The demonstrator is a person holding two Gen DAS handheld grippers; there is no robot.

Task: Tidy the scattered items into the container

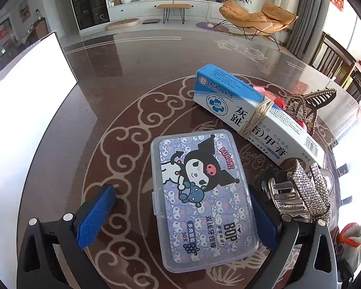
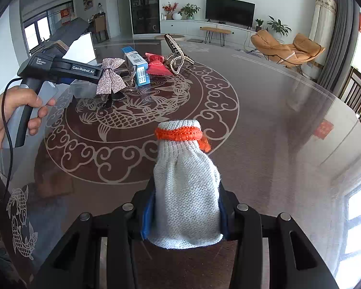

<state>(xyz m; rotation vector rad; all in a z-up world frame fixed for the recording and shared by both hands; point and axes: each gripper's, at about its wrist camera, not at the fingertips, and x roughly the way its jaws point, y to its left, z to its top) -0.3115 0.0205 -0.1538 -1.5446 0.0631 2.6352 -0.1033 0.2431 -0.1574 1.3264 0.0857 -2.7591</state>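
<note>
In the right wrist view the right gripper (image 2: 184,214) is clamped on a white knitted glove with an orange cuff band (image 2: 184,187), its blue pads pressed into both sides of the fabric at the lower centre of the frame; the cuff points away from the camera, over the glossy brown round table with a pale carp-and-cloud pattern (image 2: 264,110).

In the left wrist view the left gripper (image 1: 180,207) stands open around a clear plastic floss-pick case with a purple cartoon label (image 1: 201,200), which lies flat on the table in the lower centre. The left pad is clearly apart from the case; the right pad sits just beside its edge, and contact cannot be told.

To the upper right of the case lies a long blue-and-white cardboard box wrapped with twine (image 1: 255,113). A rhinestone bow hair clip (image 1: 308,190) is at the right edge, with a dark beaded claw clip (image 1: 312,106) above it. A white flat container (image 1: 24,101) fills the left side of that frame.
</note>
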